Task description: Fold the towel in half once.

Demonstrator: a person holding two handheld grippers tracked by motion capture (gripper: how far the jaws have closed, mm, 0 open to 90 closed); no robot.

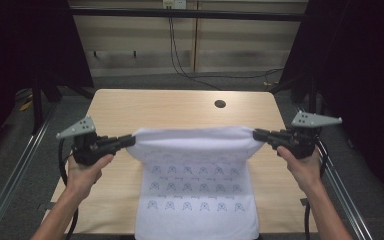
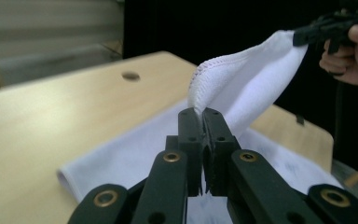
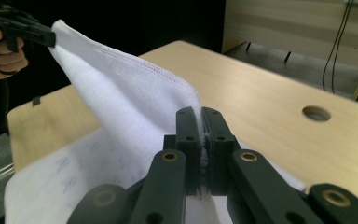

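A white towel (image 1: pixel 195 180) printed with rows of small blue figures hangs stretched between my two grippers, its far edge lifted above the wooden table (image 1: pixel 145 107) and its near part draped over the front edge. My left gripper (image 1: pixel 131 140) is shut on the towel's left far corner. My right gripper (image 1: pixel 256 134) is shut on the right far corner. In the left gripper view the jaws pinch the stitched hem (image 2: pixel 203 88) of the towel (image 2: pixel 242 88), with the other gripper (image 2: pixel 303 35) at the top right. In the right gripper view the jaws clamp the towel (image 3: pixel 135 100), and the other gripper (image 3: pixel 51 35) holds the far corner.
A round cable hole (image 1: pixel 220 104) sits in the table's far right part. Metal rails (image 1: pixel 10 185) run along both sides of the table. Black cables (image 1: pixel 180 55) hang down the back wall to the floor.
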